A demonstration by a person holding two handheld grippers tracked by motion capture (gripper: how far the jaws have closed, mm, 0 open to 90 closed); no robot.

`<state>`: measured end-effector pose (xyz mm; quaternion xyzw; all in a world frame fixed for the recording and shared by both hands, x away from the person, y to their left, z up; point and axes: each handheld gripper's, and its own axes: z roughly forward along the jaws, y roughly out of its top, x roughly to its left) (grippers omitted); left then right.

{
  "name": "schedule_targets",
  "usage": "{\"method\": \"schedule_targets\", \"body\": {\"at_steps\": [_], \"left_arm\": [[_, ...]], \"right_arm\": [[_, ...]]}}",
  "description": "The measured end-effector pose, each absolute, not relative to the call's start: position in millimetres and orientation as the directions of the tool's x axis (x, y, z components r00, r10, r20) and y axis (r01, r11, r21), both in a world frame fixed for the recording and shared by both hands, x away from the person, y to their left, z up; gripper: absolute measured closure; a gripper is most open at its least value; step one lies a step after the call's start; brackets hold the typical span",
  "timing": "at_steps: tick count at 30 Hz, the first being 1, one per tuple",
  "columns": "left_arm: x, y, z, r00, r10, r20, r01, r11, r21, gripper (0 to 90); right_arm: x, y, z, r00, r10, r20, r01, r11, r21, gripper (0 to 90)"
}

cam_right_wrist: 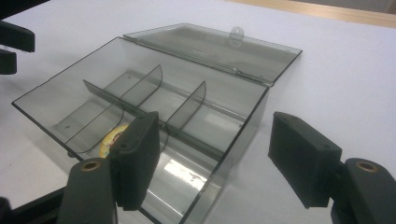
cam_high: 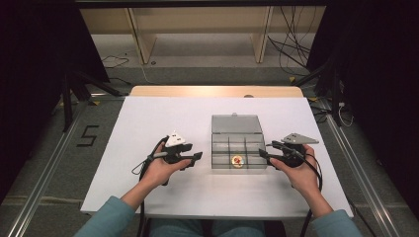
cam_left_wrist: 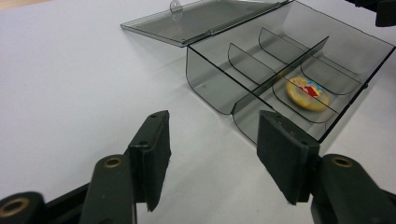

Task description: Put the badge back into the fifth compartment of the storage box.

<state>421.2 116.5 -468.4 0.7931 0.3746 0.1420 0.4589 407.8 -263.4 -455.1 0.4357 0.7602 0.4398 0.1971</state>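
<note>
High view, count: one smoky clear compartment box [cam_high: 238,150], one round yellow token [cam_high: 237,161], two grippers, one white table [cam_high: 148,118].
High view, box: just right of frame centre, its lid [cam_high: 235,123] swung fully open and lying flat on the table on the far side.
High view, token: in the near row of the box, middle compartment, low in the box as framed.
High view, left gripper [cam_high: 196,157]: lower centre-left, held in the left hand [cam_high: 160,170]; tips point right toward the box, near its left wall but apart from it. Jaws stand apart, nothing between them.
High view, right gripper [cam_high: 262,153]: lower centre-right, held in the right hand [cam_high: 299,170]; tips close by the box's right wall; contact cannot be told here.

Left gripper view, count: two black jaws, one box [cam_left_wrist: 289,70], one token [cam_left_wrist: 307,93], one lid [cam_left_wrist: 205,18].
Left gripper view, jaws: moderately wide, empty; bare table between them.
Left gripper view, token: right of centre, above and beyond the right-hand jaw, lying flat inside a compartment.
Left gripper view, box: upper right of the frame, its near corner just beyond the jaws, not touched.

Right gripper view, count: two black jaws, one box [cam_right_wrist: 187,93], one token [cam_right_wrist: 111,137], one lid [cam_right_wrist: 219,46].
Right gripper view, jaws: wide apart; the box's near corner sits between them, with a clear gap to the right-hand jaw; the left-hand jaw overlaps the box, contact cannot be told.
Right gripper view, token: lower left, partly hidden behind the left-hand jaw.
Right gripper view, dividers: one long partition and several curved cross pieces; the exact number of cells is not clear.
</note>
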Motion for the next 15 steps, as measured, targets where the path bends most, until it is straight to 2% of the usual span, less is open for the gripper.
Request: {"method": "schedule_targets", "body": {"at_steps": [15], "left_arm": [[422.5, 114.4, -468.6, 0.692, 0.713, -0.118, 0.455, -0.302, 0.838, 44.8]], "right_arm": [[405.5, -266.1, -453.9, -0.526, 0.847, 0.078, 0.493, 0.229, 0.839, 34.0]]}}
